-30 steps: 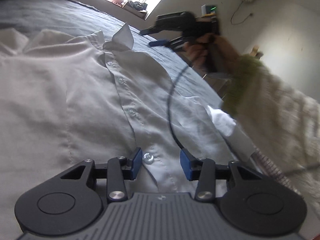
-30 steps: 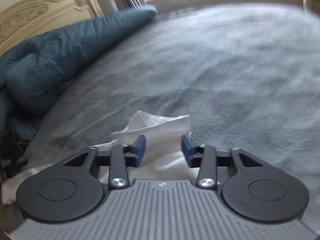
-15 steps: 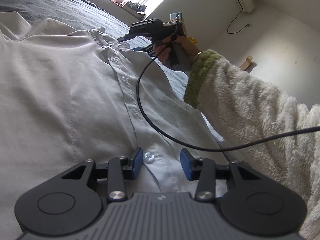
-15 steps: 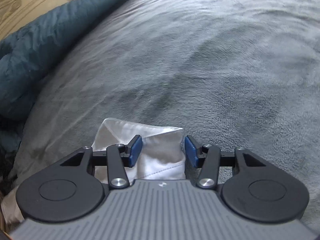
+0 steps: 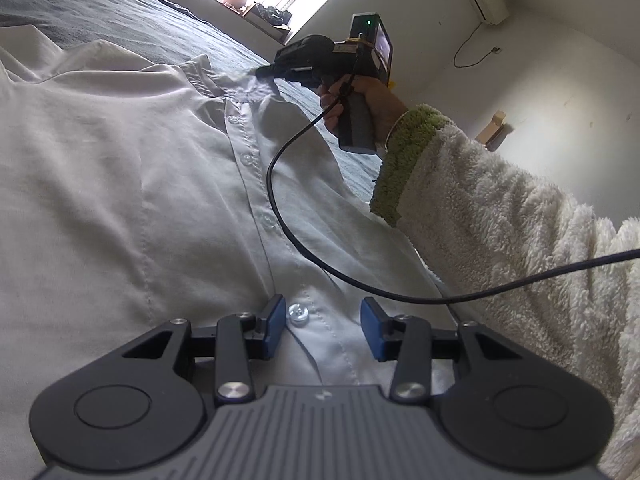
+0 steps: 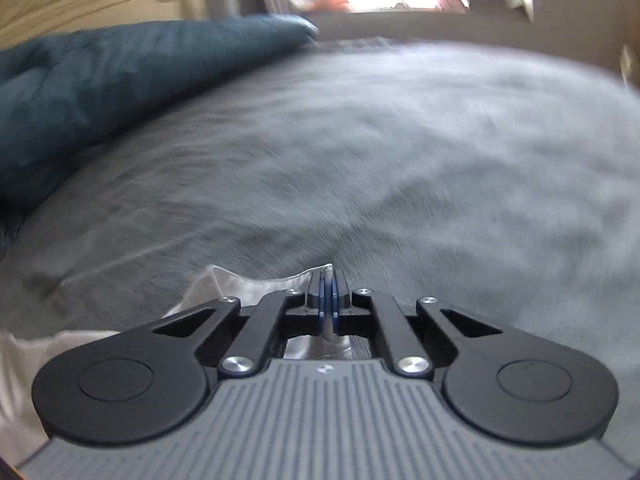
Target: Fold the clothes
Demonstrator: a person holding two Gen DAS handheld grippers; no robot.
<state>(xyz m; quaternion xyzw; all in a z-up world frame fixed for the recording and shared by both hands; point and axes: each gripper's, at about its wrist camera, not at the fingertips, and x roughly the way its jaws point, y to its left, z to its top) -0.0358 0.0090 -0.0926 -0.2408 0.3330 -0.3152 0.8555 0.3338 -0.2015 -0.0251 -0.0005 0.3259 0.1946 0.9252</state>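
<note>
A white button-up shirt (image 5: 120, 184) lies spread front-up on the grey bed cover (image 5: 80, 12). My left gripper (image 5: 323, 328) stands open low over the shirt's button strip, with a clear button (image 5: 298, 314) between its blue pads. In the left wrist view my right gripper (image 5: 264, 74), held by a hand in a fleecy sleeve (image 5: 500, 216), reaches the shirt's collar. In the right wrist view the right gripper (image 6: 329, 300) is shut on the white collar fabric (image 6: 240, 284), which shows between and left of the pads.
A rolled dark teal duvet (image 6: 100, 92) lies along the left side of the grey bed cover (image 6: 400, 160), with a carved headboard behind it. The right gripper's black cable (image 5: 288, 232) loops over the shirt. A window sill and white walls lie beyond the bed.
The right gripper has shut on the collar it was straddling open half a second ago. The left gripper has stayed open over the same button.
</note>
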